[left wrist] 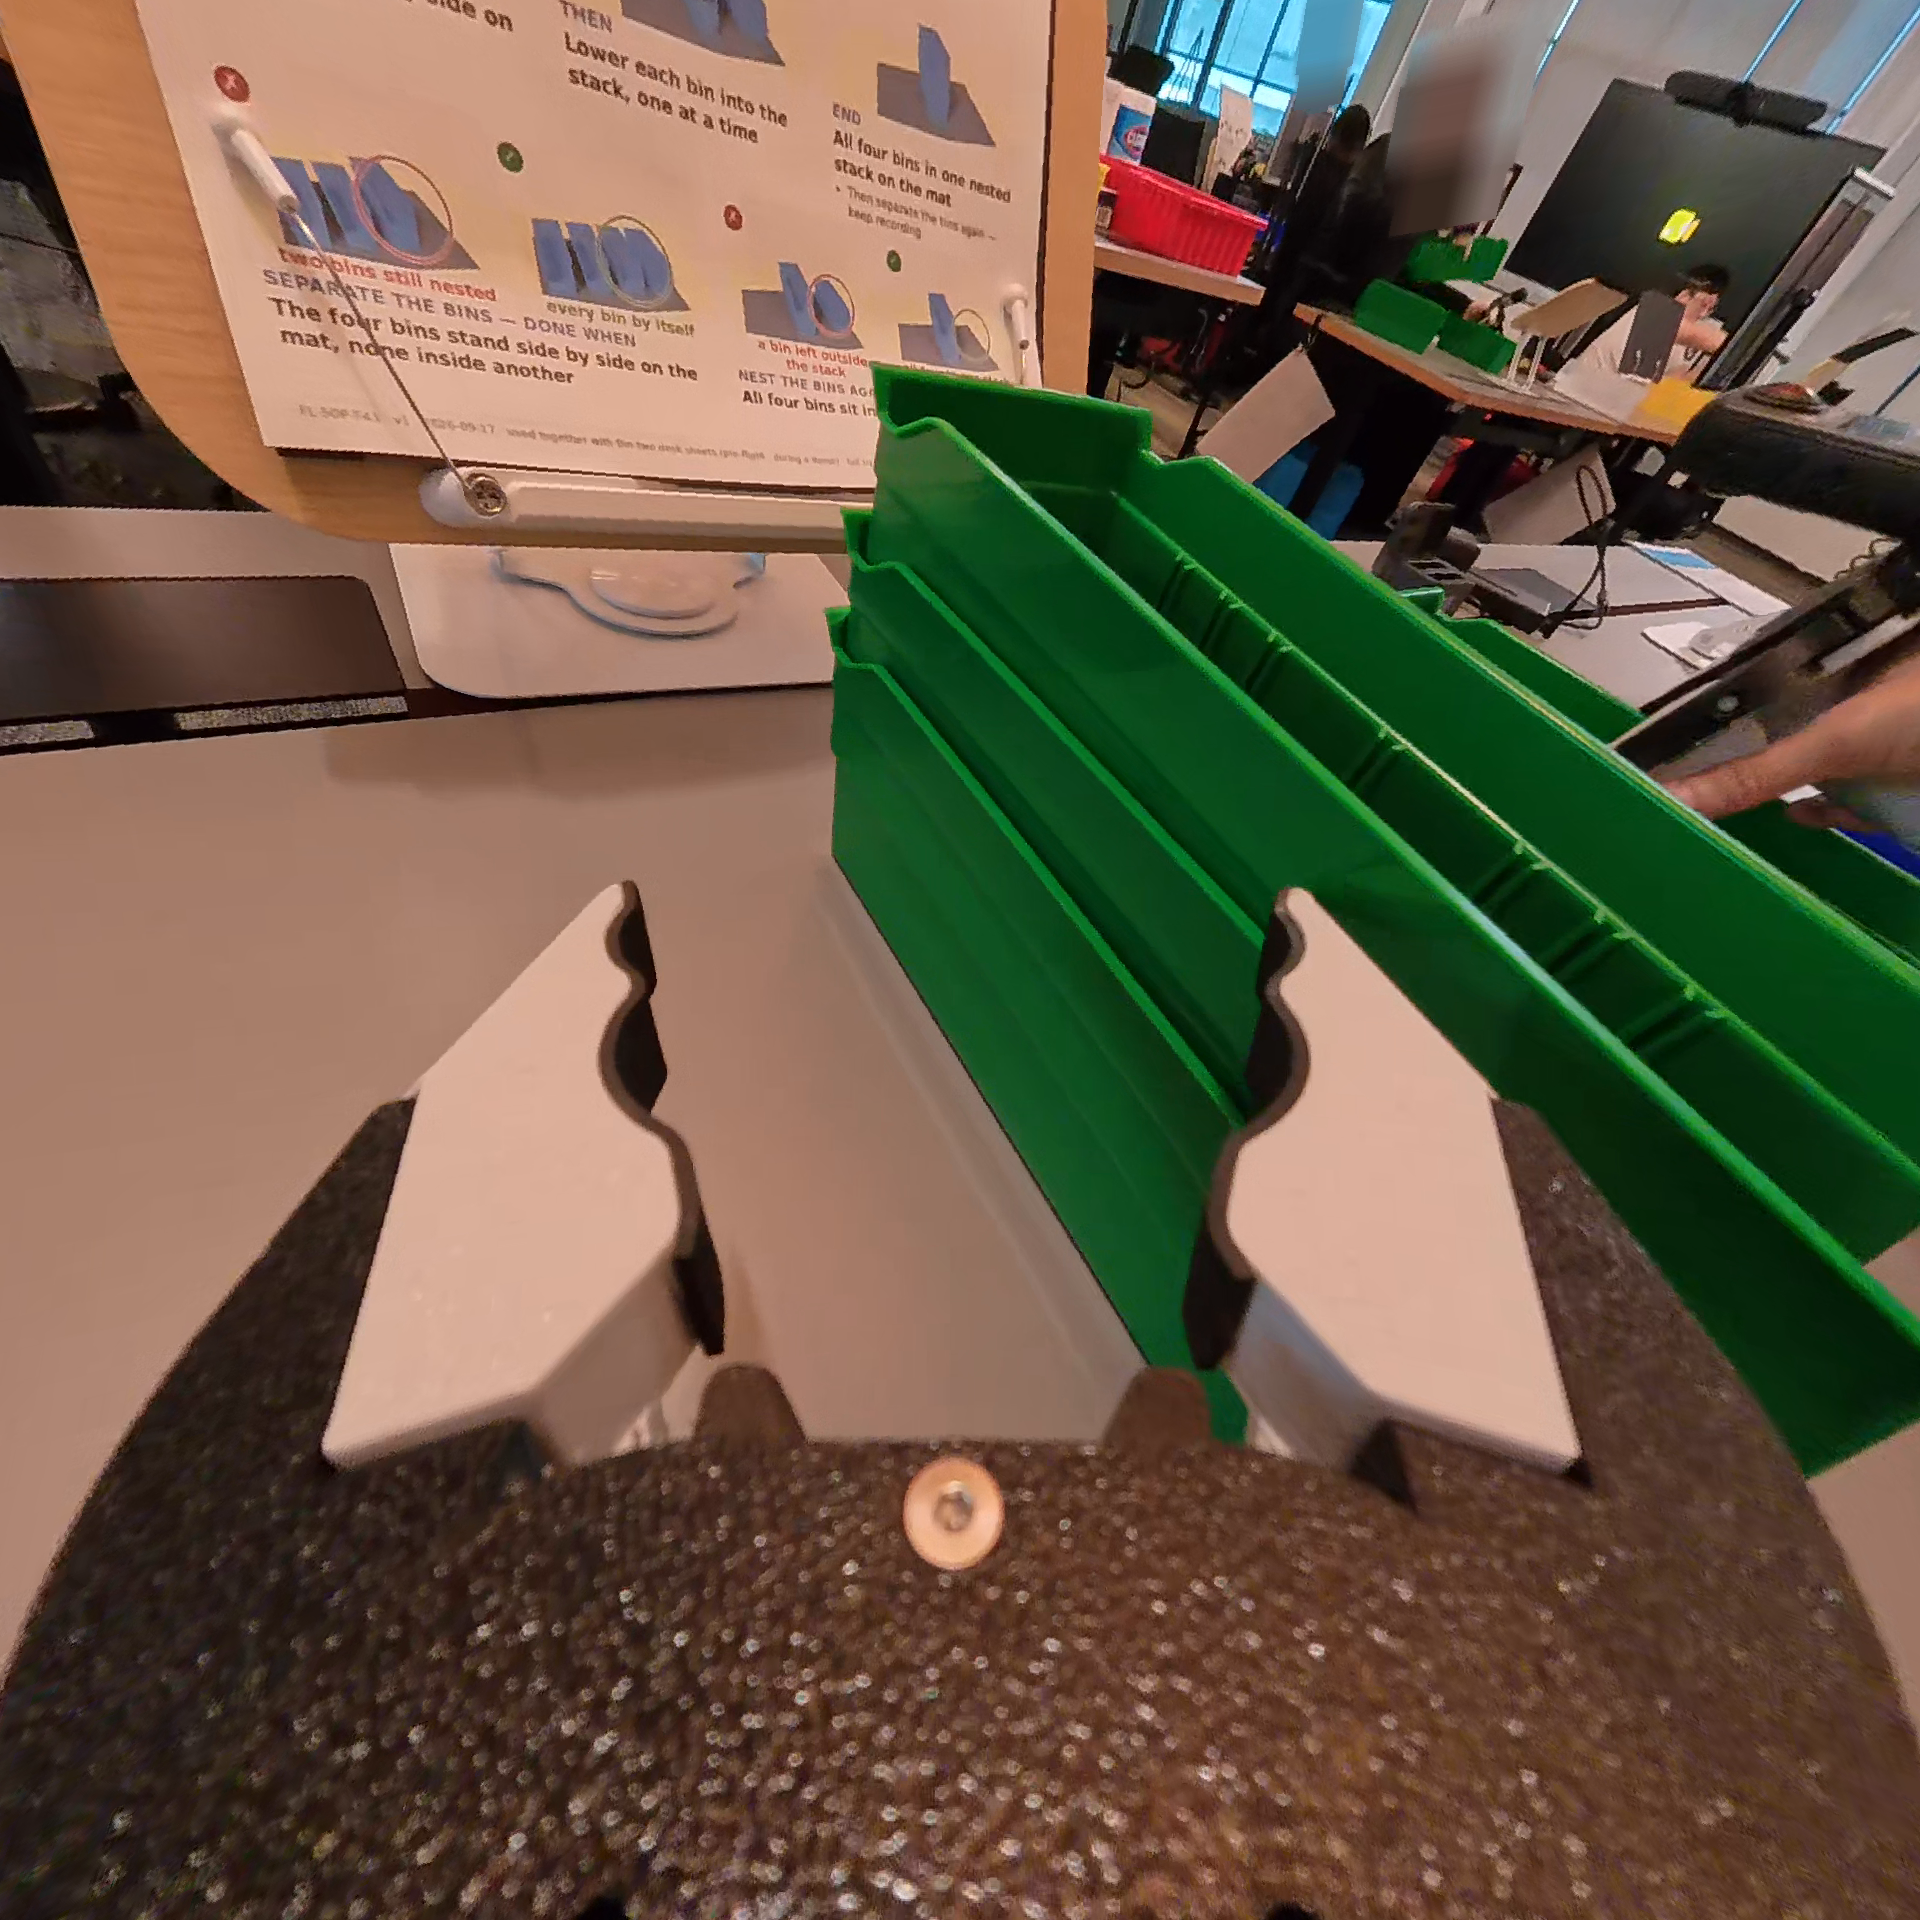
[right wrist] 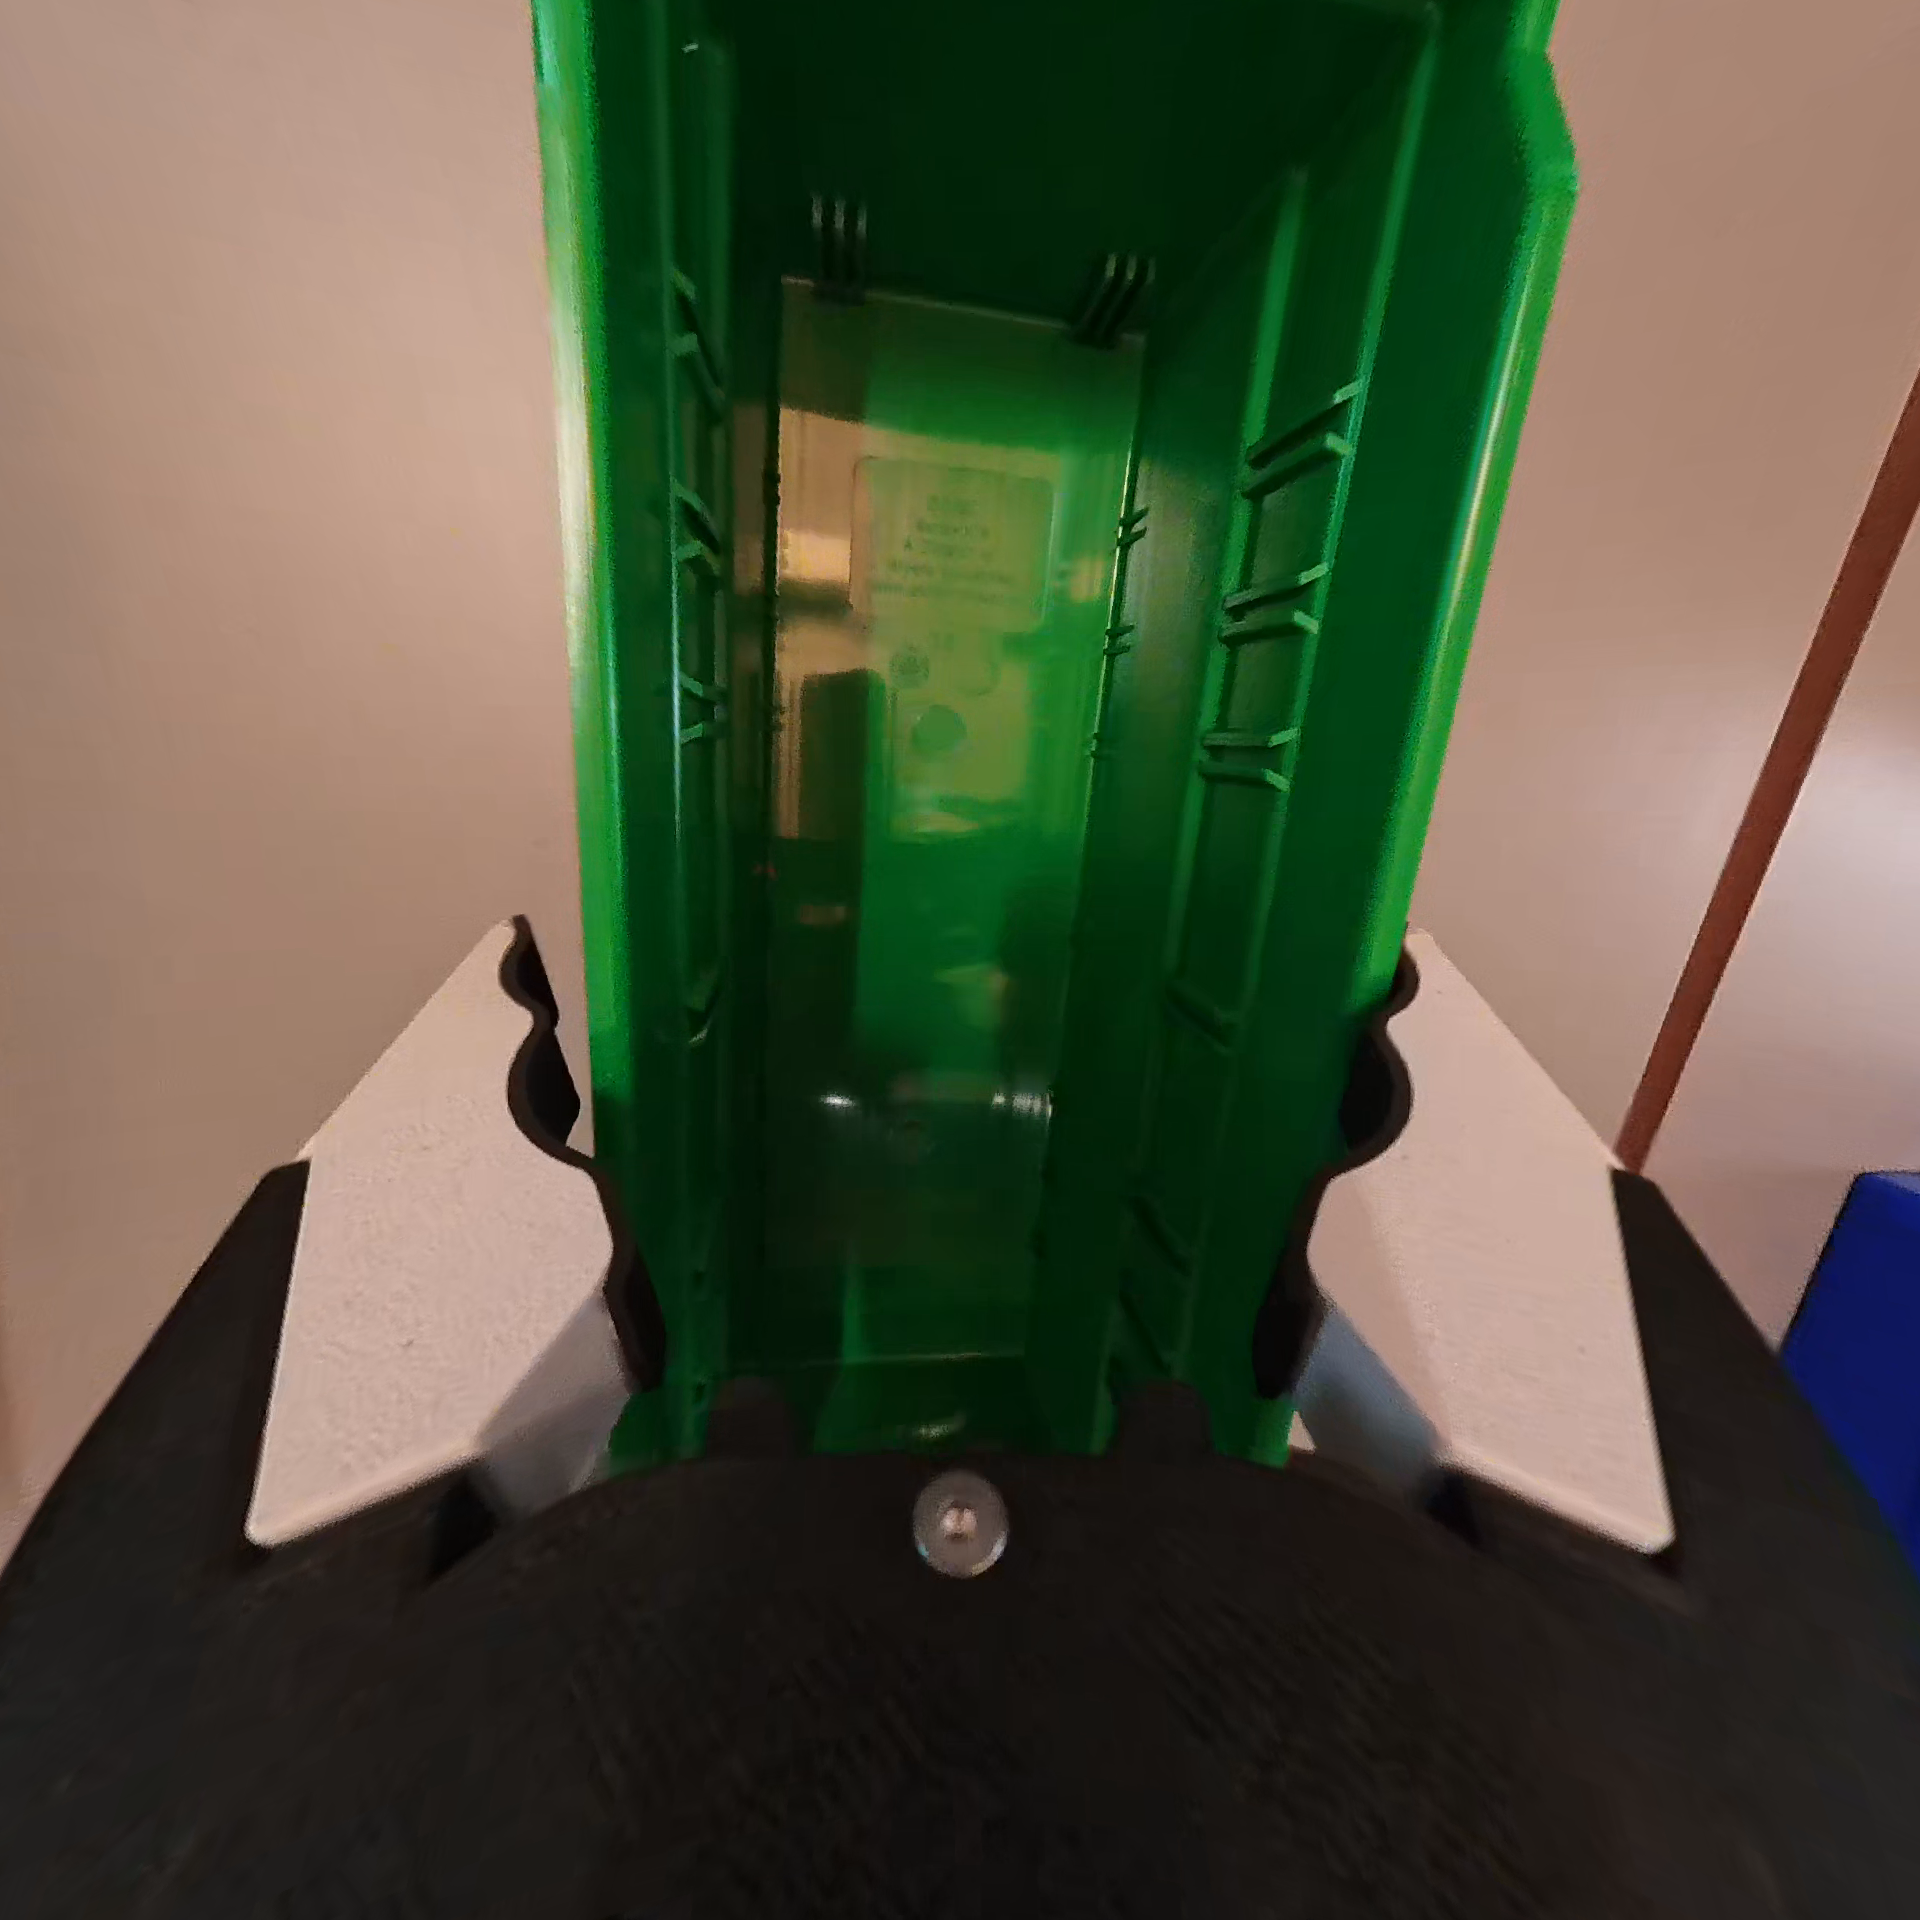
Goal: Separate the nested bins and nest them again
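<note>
Top green bin (right wrist: 935,727) is clamped across its width betw. right tongs (right wrist: 961,1164), raised at one end off nested stack (left wrist: 997,883) just right of left tongs (left wrist: 951,1132), which are apart, empty. Stack should be steadied w/ left tongs; lift kept straight.

The place looks like a shared lab or open-plan office workroom. An illustrated instruction sheet (left wrist: 623,229) stands clipped to a wooden board (left wrist: 94,260) at the back of a grey surface (left wrist: 364,883). Behind it, a second surface (left wrist: 1455,374) carries green bins (left wrist: 1403,312), a red bin (left wrist: 1174,213) and a large dark monitor (left wrist: 1683,208), with seated people (left wrist: 1694,312) working under tall windows (left wrist: 1247,52).
</note>
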The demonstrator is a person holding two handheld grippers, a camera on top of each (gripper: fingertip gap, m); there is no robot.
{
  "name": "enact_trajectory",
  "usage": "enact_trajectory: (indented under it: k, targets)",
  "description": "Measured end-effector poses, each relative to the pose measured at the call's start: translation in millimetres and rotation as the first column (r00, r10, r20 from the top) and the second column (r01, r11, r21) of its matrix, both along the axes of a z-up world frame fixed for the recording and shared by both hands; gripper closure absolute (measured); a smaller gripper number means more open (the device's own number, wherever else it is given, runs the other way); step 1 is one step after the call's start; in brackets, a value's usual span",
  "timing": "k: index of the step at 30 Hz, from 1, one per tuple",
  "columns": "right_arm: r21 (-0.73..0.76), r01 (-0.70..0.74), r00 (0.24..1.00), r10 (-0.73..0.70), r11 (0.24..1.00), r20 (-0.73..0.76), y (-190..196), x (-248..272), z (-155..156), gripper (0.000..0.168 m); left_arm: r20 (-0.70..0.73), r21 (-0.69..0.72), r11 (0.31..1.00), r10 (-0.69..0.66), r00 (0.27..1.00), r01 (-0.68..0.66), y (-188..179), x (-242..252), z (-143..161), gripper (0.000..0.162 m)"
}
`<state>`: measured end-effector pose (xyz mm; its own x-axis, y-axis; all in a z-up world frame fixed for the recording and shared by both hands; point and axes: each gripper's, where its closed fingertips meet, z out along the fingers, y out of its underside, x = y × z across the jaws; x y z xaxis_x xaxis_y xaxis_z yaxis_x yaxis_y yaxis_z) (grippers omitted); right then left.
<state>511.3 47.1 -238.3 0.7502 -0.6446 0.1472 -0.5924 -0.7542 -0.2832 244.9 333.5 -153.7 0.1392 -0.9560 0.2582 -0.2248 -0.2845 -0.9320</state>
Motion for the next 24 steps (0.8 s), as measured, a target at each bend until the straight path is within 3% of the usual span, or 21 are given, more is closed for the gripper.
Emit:
enact_trajectory:
  k: [6, 12, 20, 24]
  targets:
    - [0.065, 0.017, 0.996, -0.011, 0.998, -0.089, 0, 1, 10, 0.031, -0.026, -0.002, 1.000, -0.013, 1.000, 0.013, -2, 3, -7, 0.048]
    - [0.047, 0.003, 0.995, 0.001, 0.999, -0.103, -4, 5, 12, 0.025, -0.027, -0.038, 0.999, -0.026, 0.999, 0.025, -2, 5, -10, 0.047]
    - [0.009, 0.002, 0.987, 0.000, 1.000, -0.160, -13, -8, 22, 0.038, 0.005, -0.049, 0.999, -0.019, 1.000, 0.020, 3, 0, -2, 0.047]
    - [-0.037, 0.013, 0.976, -0.020, 0.999, -0.216, -23, -20, 12, 0.037, -0.010, -0.053, 0.998, -0.038, 0.999, 0.037, -1, 2, -5, 0.047]
